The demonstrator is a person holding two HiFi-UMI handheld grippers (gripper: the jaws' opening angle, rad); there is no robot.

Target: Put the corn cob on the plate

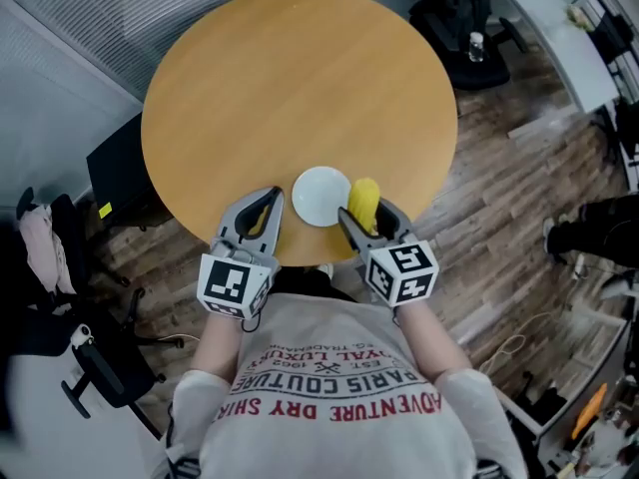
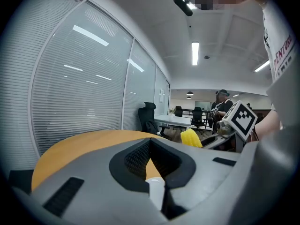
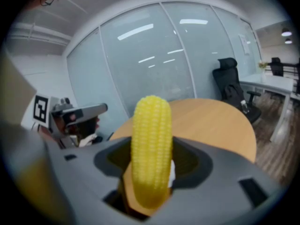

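Right hand-held gripper [image 1: 367,220] pinches the corn cob [image 1: 363,202] at the right rim of the plate [image 1: 316,198] (probably held so it clears the rim before lowering). Left hand-held gripper [image 1: 270,203] is pressed together and empty, parked just left of the plate over the surface [image 1: 290,88].

The table [image 1: 300,78] is round, w/ a smooth light-brown wood top, & it stands on a dark floor [image 1: 499,218] made of wood planks. One small white plate [image 1: 318,198] lies flat on the top, round like the table, close to the near edge & approx. in the middle from left to right. The plate sits all on the wood, w/ a thin strip of table top showing btw. it & the edge.
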